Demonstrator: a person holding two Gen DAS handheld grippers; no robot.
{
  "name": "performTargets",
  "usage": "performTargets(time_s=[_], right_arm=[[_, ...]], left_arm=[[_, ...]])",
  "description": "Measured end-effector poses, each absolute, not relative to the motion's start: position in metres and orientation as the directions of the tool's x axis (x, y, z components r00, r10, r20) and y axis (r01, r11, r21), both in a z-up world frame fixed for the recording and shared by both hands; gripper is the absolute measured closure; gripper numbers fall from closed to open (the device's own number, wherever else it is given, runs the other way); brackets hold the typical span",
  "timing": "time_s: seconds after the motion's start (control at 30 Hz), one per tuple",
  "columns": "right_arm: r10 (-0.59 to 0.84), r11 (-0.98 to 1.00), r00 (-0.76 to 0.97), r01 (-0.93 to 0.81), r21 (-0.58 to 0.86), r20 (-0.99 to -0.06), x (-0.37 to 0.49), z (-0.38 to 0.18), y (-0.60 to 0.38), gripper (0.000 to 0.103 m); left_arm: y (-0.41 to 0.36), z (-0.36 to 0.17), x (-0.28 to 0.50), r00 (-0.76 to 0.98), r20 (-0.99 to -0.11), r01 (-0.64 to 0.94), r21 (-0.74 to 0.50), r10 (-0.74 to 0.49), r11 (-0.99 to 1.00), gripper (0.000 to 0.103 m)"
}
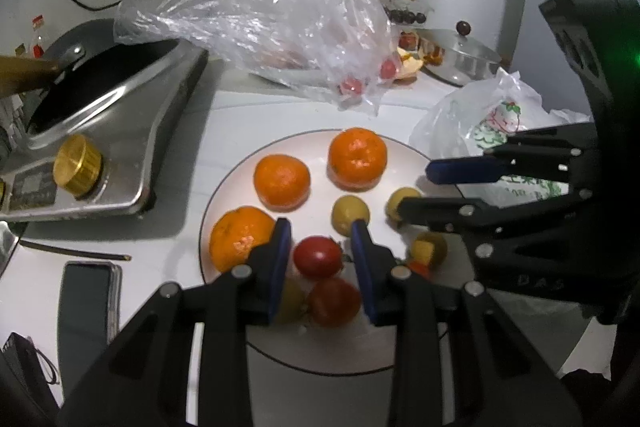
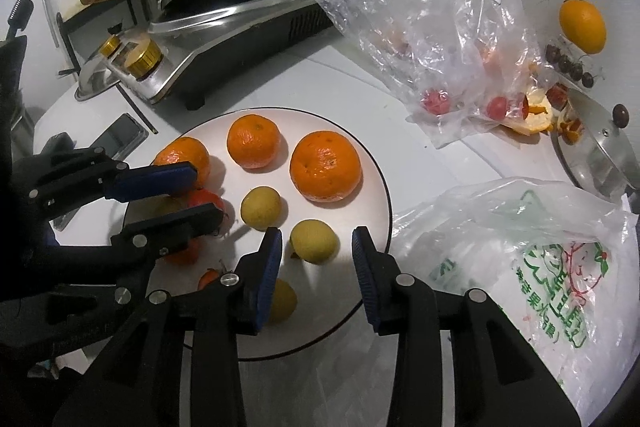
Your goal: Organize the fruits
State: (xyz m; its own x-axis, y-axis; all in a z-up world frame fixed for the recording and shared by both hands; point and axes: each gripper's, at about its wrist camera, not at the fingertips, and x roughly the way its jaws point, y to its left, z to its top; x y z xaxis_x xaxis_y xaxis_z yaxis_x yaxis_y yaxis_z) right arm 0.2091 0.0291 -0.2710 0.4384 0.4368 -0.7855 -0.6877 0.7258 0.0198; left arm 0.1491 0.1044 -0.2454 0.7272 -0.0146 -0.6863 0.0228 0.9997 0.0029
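Observation:
A white plate [image 1: 224, 195] [image 2: 372, 171] holds three oranges [image 1: 357, 157] [image 2: 325, 166], several small yellow fruits [image 1: 350, 214] [image 2: 262, 207] and red tomatoes [image 1: 317, 256] [image 2: 205, 197]. My left gripper [image 1: 320, 243] [image 2: 204, 191] is open, its fingers either side of a red tomato without touching it. My right gripper [image 2: 316, 247] [image 1: 416, 191] is open over the plate's right side, its jaws around a yellow fruit [image 2: 314, 241] [image 1: 402, 197], not closed on it.
A clear plastic bag [image 1: 288, 15] [image 2: 432, 11] with small red fruit lies behind the plate. A printed white bag [image 1: 492, 119] [image 2: 532, 267] lies at the right. A stove with a pan [image 1: 100, 99] [image 2: 224, 15] stands at the left, a phone [image 1: 86, 303] beside the plate. A pot lid [image 2: 600, 155] and orange peel [image 2: 536, 115] are far right.

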Motion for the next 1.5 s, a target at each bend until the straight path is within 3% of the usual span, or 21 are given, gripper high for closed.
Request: performTargets(time_s=[0.87, 0.9, 0.97, 1.4, 1.5], right_arm=[[0.431, 0.777, 0.536, -0.63, -0.004, -0.726, 0.17, -0.231, -0.024, 0.064], [0.431, 0.779, 0.541, -0.627, -0.005, -0.722, 0.168, -0.229, -0.027, 0.064], [0.429, 0.783, 0.551, -0.621, -0.009, -0.716, 0.163, -0.225, -0.031, 0.064], [0.415, 0.81, 0.616, -0.586, -0.038, -0.67, 0.124, -0.195, -0.064, 0.063], [0.417, 0.815, 0.633, -0.578, -0.041, -0.653, 0.114, -0.187, -0.071, 0.063]], left_arm=[[0.069, -0.214, 0.115, 0.765, -0.643, 0.023, 0.058, 0.02, 0.998, 0.069], [0.068, -0.212, 0.112, 0.767, -0.642, 0.023, 0.058, 0.019, 0.998, 0.067], [0.066, -0.208, 0.107, 0.77, -0.638, 0.027, 0.042, 0.006, 0.999, 0.042], [0.045, -0.175, 0.066, 0.813, -0.582, 0.027, 0.051, 0.007, 0.998, 0.041], [0.043, -0.165, 0.057, 0.825, -0.565, 0.021, 0.042, 0.006, 0.999, 0.034]])
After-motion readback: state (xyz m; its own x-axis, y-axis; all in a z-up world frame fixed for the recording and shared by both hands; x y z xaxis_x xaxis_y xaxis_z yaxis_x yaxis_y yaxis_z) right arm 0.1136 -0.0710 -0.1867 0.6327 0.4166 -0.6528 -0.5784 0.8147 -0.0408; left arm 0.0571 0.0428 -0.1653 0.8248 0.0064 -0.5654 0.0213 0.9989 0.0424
